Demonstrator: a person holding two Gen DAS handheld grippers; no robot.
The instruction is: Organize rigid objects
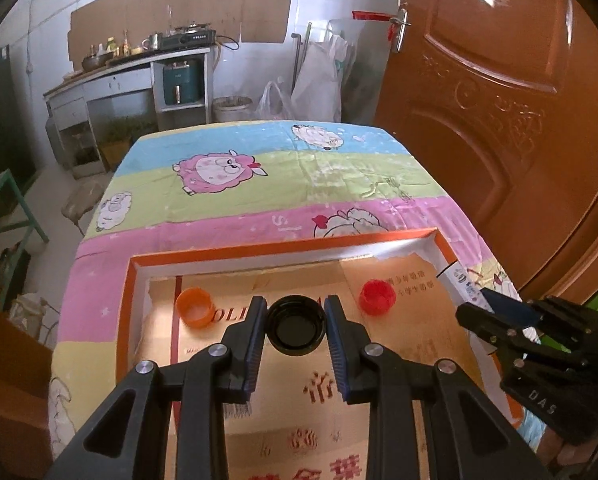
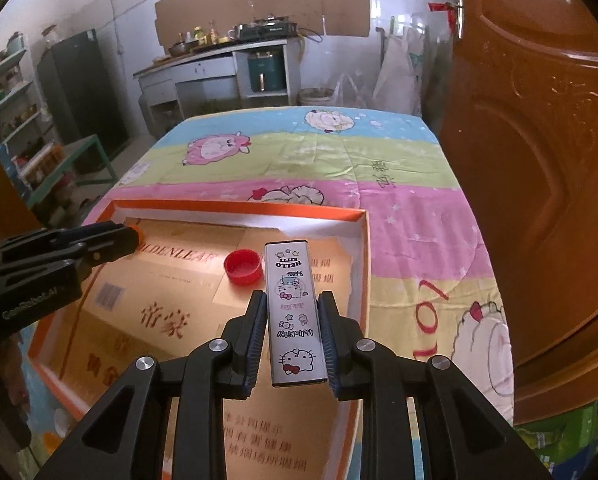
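A black bottle cap [image 1: 296, 330], hollow side up, sits pinched between the pads of my left gripper [image 1: 295, 305] over the orange-rimmed tray [image 1: 259, 249]. On the tray's cardboard floor lie an orange cap [image 1: 195, 307] to the left and a red cap [image 1: 377, 297] to the right. My right gripper [image 2: 292, 298] is shut on a long white cartoon-cat case [image 2: 295, 312], held over the tray's [image 2: 239, 205] right side next to the red cap [image 2: 242, 267]. Each gripper shows in the other's view: the right gripper [image 1: 487, 308] at the tray's right edge, the left gripper [image 2: 119, 236] at its left, hiding most of the orange cap [image 2: 140, 234].
The tray rests at the near end of a table under a striped cartoon-sheep cloth [image 1: 299, 176]. A brown door [image 1: 499, 120] stands close on the right. A green stool [image 1: 15, 208] and a kitchen counter [image 1: 139, 68] lie to the left and beyond.
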